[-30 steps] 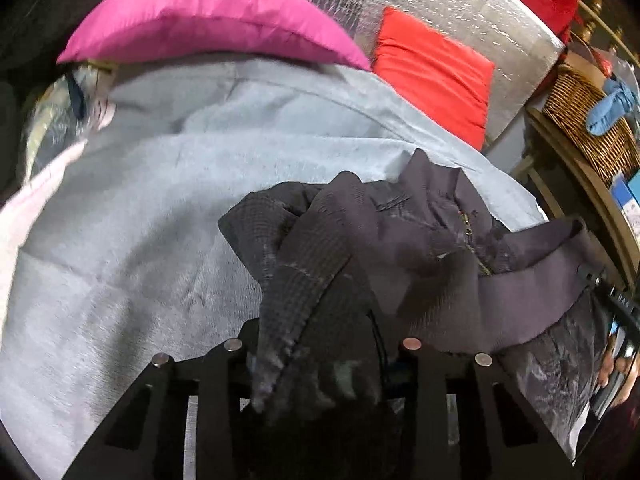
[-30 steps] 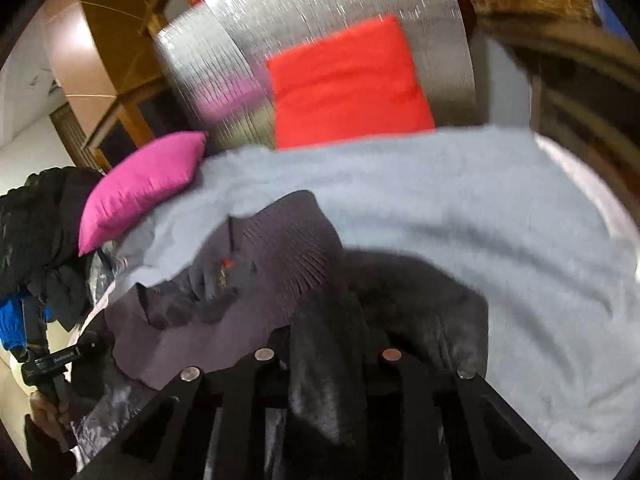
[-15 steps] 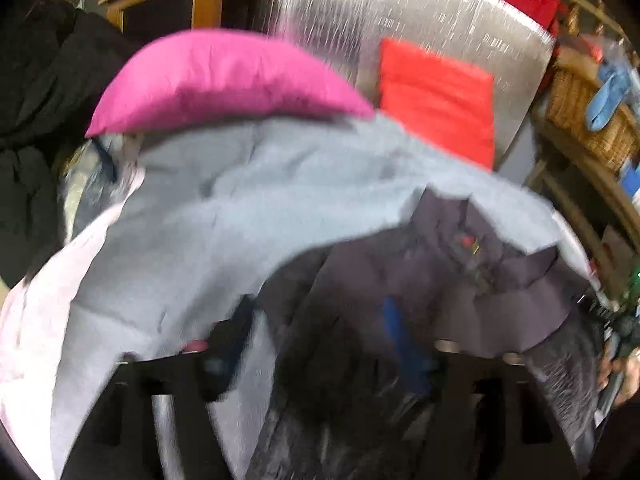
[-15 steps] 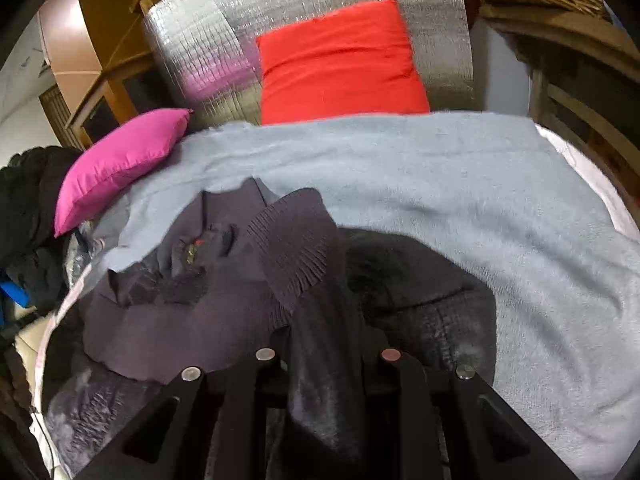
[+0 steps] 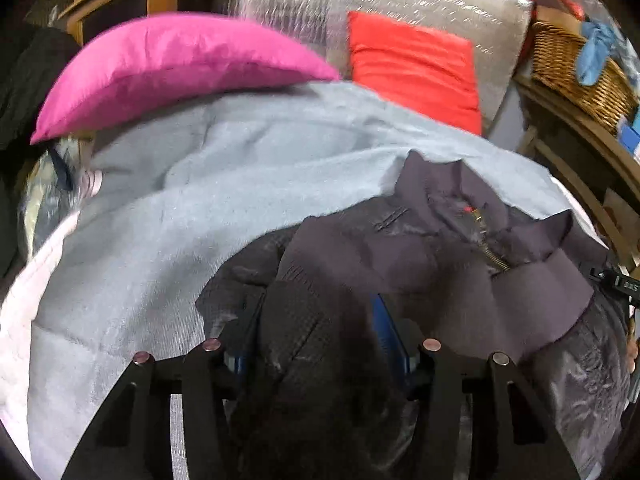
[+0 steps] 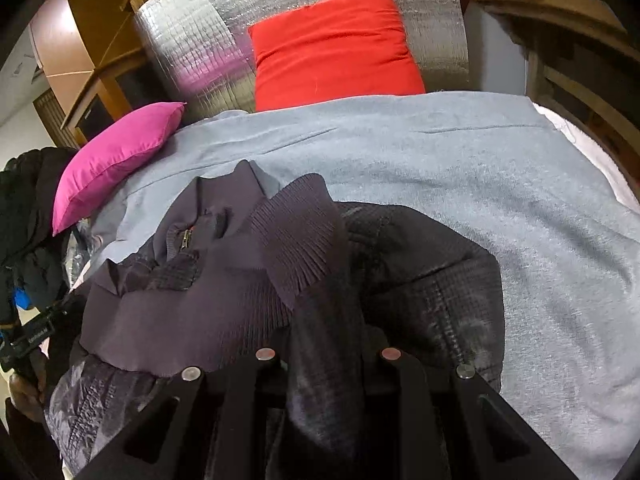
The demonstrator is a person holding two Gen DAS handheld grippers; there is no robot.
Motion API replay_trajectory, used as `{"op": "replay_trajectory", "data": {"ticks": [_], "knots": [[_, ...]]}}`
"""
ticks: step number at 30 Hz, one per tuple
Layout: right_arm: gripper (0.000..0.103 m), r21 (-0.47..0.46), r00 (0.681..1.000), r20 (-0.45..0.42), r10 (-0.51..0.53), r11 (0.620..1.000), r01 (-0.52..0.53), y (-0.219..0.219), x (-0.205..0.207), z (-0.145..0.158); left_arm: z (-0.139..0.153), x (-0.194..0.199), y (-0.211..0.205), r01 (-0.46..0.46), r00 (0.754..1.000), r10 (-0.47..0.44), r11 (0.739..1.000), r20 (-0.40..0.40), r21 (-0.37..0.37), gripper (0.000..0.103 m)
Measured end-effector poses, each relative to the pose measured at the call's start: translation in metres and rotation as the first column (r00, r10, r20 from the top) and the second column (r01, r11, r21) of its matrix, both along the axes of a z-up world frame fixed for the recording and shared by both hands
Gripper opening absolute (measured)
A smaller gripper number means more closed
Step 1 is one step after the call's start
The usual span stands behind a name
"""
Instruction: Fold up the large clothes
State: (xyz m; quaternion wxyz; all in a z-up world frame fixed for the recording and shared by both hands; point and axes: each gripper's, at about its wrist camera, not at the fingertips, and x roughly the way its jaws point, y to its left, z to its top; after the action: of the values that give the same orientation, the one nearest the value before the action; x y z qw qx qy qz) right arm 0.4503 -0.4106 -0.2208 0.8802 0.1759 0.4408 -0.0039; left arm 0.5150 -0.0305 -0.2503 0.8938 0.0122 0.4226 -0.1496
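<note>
- The dark purple-grey zip jacket with ribbed cuffs and hem [image 6: 224, 280] lay bunched near the front edge of the bed, on the pale blue blanket [image 6: 460, 168].
- My right gripper [image 6: 326, 344] was clamped on a dark fold of a sleeve.
- My left gripper [image 5: 320, 328] had just been closing around the other sleeve's quilted fabric; I could not tell whether its pads pressed yet.
- Judging by the crumpled body, folding had barely started: sleeves in, then halving remained.
</note>
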Motion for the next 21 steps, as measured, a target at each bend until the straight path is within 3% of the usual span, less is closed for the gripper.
{"op": "replay_trajectory", "data": {"ticks": [2,4,6,7,10,15,18,21], "knots": [[0.025,0.036,1.0,-0.005,-0.011,0.999,0.011,-0.005,0.001,-0.002,-0.012,0.008,0.004,0.001,0.998,-0.002,1.0,-0.07,-0.023,0.065],[0.026,0.066,1.0,0.0,-0.012,0.998,0.012,-0.008,0.0,-0.003,-0.016,0.007,0.003,0.003,0.997,-0.005,1.0,-0.072,-0.022,0.065],[0.023,0.062,1.0,0.02,-0.021,0.998,0.019,-0.009,-0.001,0.001,-0.009,0.004,0.006,-0.015,0.999,0.014,1.0,-0.045,-0.022,0.046],[0.022,0.049,0.999,0.034,-0.026,0.998,0.025,-0.008,-0.002,0.005,-0.005,0.004,0.009,-0.028,0.999,0.027,0.999,-0.034,-0.038,0.032],[0.019,-0.037,0.994,0.108,-0.021,0.999,0.025,0.001,-0.006,0.03,0.007,0.003,0.023,-0.048,0.999,0.047,0.992,-0.008,-0.118,0.02],[0.017,-0.038,0.97,0.234,-0.062,0.997,0.073,-0.007,-0.011,0.065,0.042,-0.005,0.021,-0.037,0.989,0.061,0.984,0.135,-0.173,0.018],[0.017,-0.028,0.956,0.266,-0.121,0.991,0.133,-0.019,-0.007,0.067,0.05,-0.004,0.024,-0.066,0.971,0.112,0.975,0.213,-0.21,0.018],[0.017,0.015,0.96,0.224,-0.168,0.985,0.169,-0.033,0.011,0.042,0.02,0.02,0.026,-0.136,0.978,0.166,0.966,0.127,-0.22,0.018]]}}
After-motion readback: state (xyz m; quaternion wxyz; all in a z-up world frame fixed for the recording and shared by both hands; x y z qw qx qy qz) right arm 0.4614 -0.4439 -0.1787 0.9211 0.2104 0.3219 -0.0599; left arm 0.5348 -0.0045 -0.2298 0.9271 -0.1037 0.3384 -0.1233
